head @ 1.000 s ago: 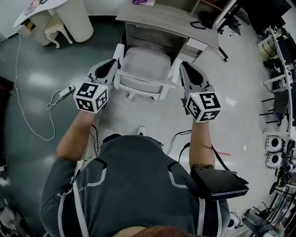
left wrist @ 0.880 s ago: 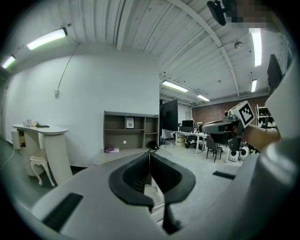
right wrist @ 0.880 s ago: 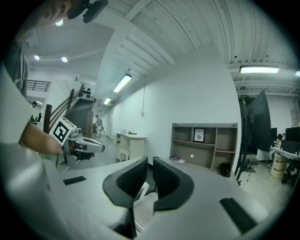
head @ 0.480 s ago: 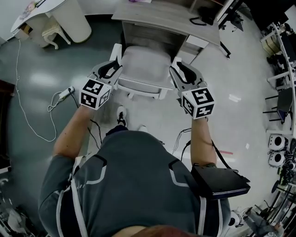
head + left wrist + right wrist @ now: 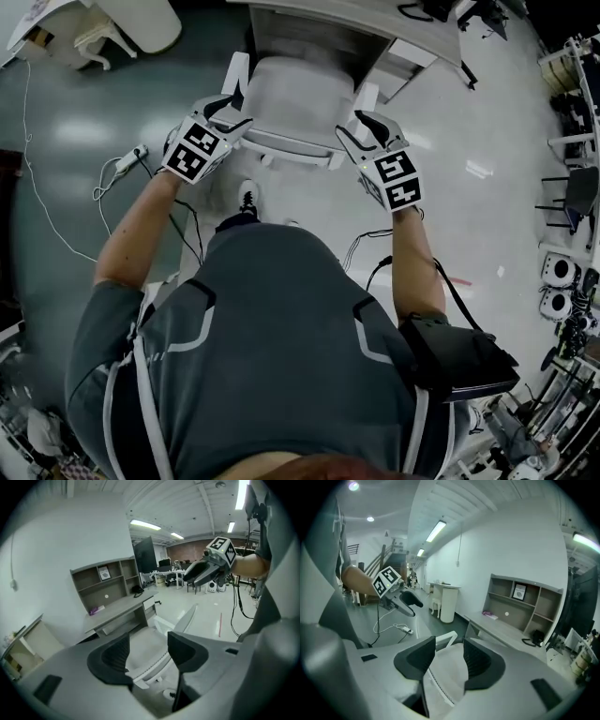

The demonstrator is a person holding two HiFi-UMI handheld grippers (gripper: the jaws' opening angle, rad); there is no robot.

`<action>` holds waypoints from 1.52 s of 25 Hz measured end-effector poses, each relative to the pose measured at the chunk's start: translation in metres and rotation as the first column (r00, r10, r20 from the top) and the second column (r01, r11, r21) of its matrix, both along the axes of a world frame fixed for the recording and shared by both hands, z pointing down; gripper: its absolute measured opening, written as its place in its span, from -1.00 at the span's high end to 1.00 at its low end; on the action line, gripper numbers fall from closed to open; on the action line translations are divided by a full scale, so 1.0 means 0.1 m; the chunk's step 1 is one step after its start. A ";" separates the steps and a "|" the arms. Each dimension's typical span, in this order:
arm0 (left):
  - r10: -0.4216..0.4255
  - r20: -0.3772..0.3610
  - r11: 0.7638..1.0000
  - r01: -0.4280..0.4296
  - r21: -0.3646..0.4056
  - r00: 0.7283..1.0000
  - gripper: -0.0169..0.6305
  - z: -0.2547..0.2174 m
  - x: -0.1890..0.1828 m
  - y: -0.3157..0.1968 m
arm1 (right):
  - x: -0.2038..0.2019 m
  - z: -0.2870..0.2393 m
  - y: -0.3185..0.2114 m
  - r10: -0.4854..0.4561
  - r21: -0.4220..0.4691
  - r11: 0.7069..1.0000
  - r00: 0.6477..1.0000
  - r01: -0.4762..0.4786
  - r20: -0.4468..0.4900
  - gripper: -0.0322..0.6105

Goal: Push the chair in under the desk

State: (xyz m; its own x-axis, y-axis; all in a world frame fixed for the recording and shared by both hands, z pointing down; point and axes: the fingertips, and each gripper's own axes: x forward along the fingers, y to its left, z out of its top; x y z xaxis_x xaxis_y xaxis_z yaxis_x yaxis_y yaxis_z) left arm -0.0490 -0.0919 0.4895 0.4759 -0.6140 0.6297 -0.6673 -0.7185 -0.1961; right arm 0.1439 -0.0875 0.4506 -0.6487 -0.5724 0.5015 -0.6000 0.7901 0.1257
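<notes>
The white chair [image 5: 300, 89] stands at the grey desk [image 5: 361, 17], its seat front under the desk edge. My left gripper [image 5: 228, 108] is at the left end of the chair's backrest rail and my right gripper [image 5: 359, 127] at the right end. Both sets of jaws are opening; the rail lies between them but the pads do not press on it. In the left gripper view the left gripper [image 5: 149, 651] frames the chair [image 5: 145, 641], with the desk [image 5: 117, 606] behind. In the right gripper view the right gripper [image 5: 449, 658] looks over the chair [image 5: 445, 674] toward the desk [image 5: 506, 630].
A power strip [image 5: 128, 164] with a white cable lies on the floor to the left. A white round table [image 5: 141, 14] and a stool [image 5: 98, 42] stand at the top left. A drawer unit [image 5: 410, 61] sits under the desk's right side. The person's foot [image 5: 247, 199] is behind the chair.
The chair has rolled forward toward the desk and the person has stepped after it. Both grippers, shut on the backrest rail a second ago, now have their jaws apart.
</notes>
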 end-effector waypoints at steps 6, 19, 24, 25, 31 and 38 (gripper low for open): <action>0.106 0.200 0.989 -0.083 -0.119 0.974 0.12 0.70 -0.20 0.01 | -0.19 0.72 0.08 -0.131 -0.129 0.985 0.981 0.113 -0.140 0.12; 0.242 0.352 0.961 -0.172 -0.219 0.904 0.13 1.24 -0.25 0.02 | -0.03 1.53 0.31 -0.250 -0.215 0.961 0.881 0.175 -0.401 0.10; 0.309 0.502 0.951 -0.259 -0.170 0.807 0.39 1.38 -0.39 -0.11 | -0.11 1.75 0.22 -0.263 -0.218 0.959 0.853 0.180 -0.451 0.19; 0.330 0.528 0.944 -0.284 -0.170 0.783 0.42 1.39 -0.40 -0.11 | -0.10 1.77 0.20 -0.259 -0.210 0.961 0.847 0.180 -0.464 0.25; 0.396 0.600 0.915 -0.352 -0.196 0.695 0.54 1.42 -0.43 -0.08 | -0.11 1.80 0.17 -0.272 -0.215 0.959 0.826 0.187 -0.494 0.37; 0.457 0.576 0.889 -0.363 -0.278 0.678 0.57 1.44 -0.43 -0.03 | -0.09 1.86 0.18 -0.266 -0.207 0.962 0.794 0.179 -0.547 0.39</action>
